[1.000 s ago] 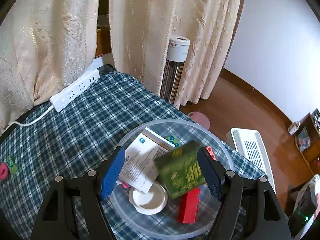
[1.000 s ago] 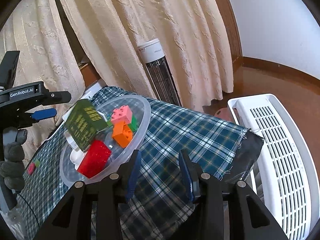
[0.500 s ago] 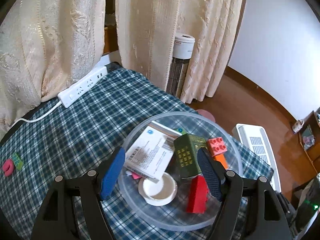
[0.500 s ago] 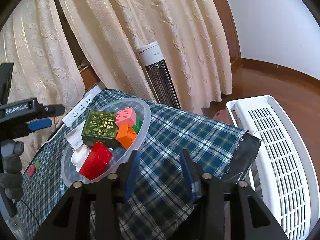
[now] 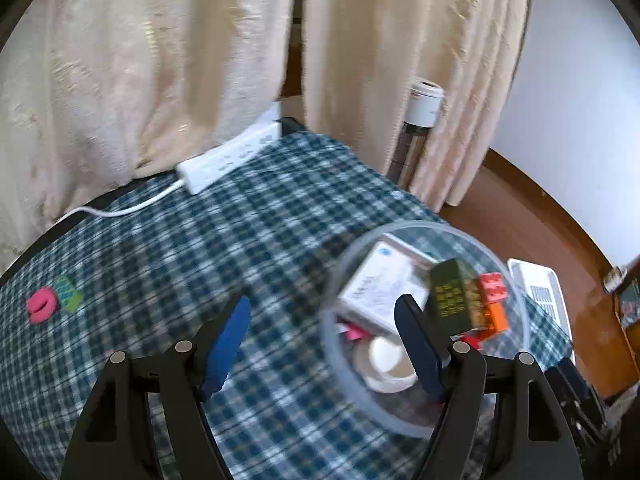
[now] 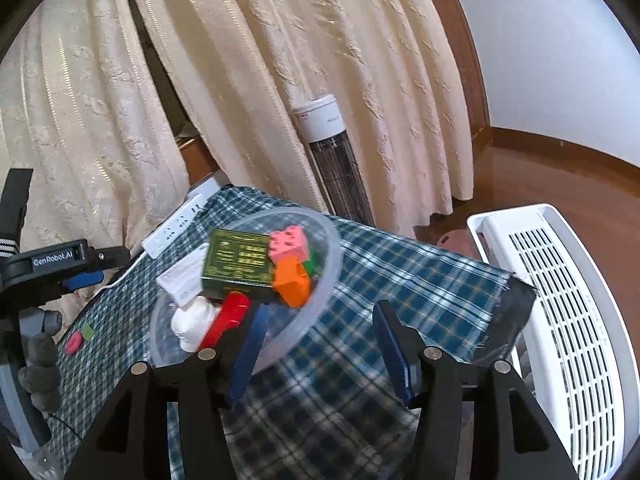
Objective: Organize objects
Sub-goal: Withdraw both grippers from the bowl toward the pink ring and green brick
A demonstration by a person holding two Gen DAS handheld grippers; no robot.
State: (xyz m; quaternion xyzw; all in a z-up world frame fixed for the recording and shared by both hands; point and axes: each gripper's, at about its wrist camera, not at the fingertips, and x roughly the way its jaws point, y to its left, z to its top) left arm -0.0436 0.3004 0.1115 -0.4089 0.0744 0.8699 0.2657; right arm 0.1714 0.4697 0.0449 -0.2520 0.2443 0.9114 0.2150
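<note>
Holding nothing, the left hand-held gripper (image 5: 320,344) stood parted, while the right hand-held gripper (image 6: 320,344) had just been opening, empty, beside the bowl (image 6: 332,256) on the tabletop (image 5: 240,232).

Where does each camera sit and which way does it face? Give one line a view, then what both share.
Left wrist: on the left gripper, looking down its open, empty jaws across the plaid tablecloth toward the curtains; clear bowl at right.
Right wrist: on the right gripper, jaws just opened with nothing between them, facing the bowl; the person's gloved hand shows at left.
Shared: bowl, green box, power strip, pink piece.
</note>
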